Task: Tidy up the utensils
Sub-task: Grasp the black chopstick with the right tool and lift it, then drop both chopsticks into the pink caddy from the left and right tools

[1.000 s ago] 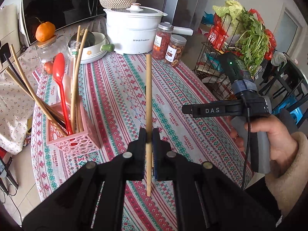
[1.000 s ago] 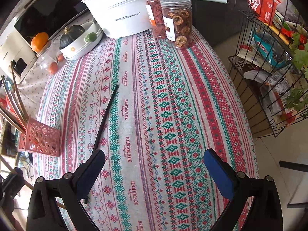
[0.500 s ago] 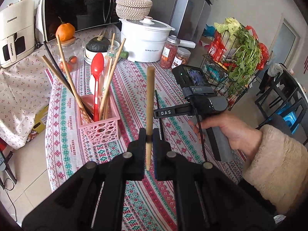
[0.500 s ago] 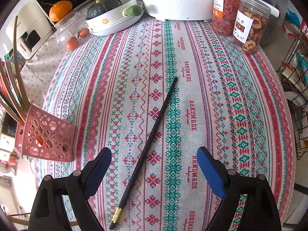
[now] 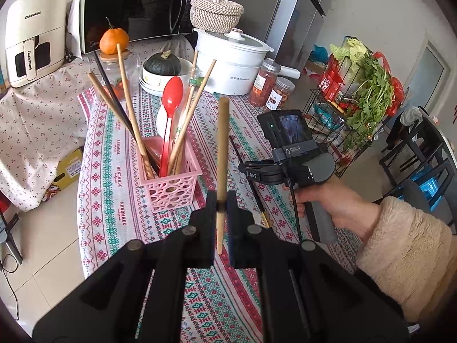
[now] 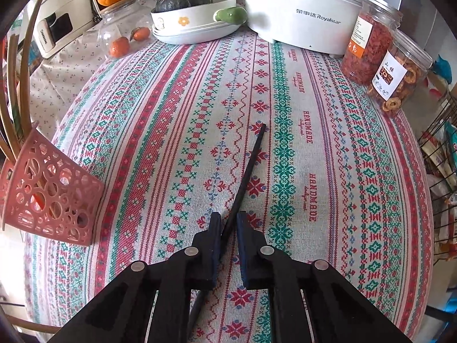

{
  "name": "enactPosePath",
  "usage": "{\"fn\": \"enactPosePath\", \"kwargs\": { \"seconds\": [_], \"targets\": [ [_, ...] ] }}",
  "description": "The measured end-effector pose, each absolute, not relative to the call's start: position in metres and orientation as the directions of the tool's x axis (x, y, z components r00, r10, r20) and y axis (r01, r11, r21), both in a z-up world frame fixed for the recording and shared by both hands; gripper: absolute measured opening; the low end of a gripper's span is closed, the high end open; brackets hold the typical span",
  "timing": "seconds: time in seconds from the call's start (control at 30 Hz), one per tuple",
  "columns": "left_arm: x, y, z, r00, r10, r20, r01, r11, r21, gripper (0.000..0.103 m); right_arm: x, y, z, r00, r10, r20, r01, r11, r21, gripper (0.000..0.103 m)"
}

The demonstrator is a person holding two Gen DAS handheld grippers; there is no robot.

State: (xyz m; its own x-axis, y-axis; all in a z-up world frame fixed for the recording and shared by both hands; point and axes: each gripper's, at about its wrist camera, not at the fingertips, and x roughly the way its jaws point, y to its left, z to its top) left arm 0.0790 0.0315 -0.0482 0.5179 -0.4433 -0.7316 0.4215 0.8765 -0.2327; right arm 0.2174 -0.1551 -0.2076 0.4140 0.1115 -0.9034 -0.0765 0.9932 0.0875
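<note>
Left gripper [image 5: 222, 200] pinches wooden chopstick [image 5: 221, 154] upright beside pink basket [image 5: 168, 183]; right gripper [image 6: 230, 220] closes around black chopstick [image 6: 245, 180] on bench [image 6: 328, 171]. Next: lift, drop both into basket.

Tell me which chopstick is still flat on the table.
The black chopstick between the right gripper fingers; the rest stand in the pink basket or the left gripper.
</note>
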Motion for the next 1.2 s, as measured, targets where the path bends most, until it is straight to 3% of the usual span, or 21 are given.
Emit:
{"fn": "enactPosePath", "kwargs": {
  "seconds": [0.27,0.53,0.9,1.2],
  "targets": [
    [0.072,0.041,-0.034,0.567,-0.446,-0.692,0.414,0.881,-0.229,0.007,0.196,-0.173,-0.175,0.513,0.209,-0.832,-0.092,0.978,0.189,0.006],
    [0.065,0.045,-0.013,0.618,-0.469,-0.631,0.417,0.876,-0.243,0.007,0.147,-0.184,-0.112,0.667,0.284,-0.689,-0.149,0.957,0.249,0.006],
    [0.063,0.06,0.023,0.757,-0.437,-0.486,0.371,0.9,-0.231,0.007,0.103,-0.167,-0.033,0.806,0.334,-0.489,-0.288,0.942,0.169,0.006],
    [0.083,0.074,0.025,0.828,-0.36,-0.43,0.275,0.929,-0.248,0.007,0.095,-0.162,-0.003,0.817,0.389,-0.425,-0.339,0.921,0.191,0.006]
  ]
}}
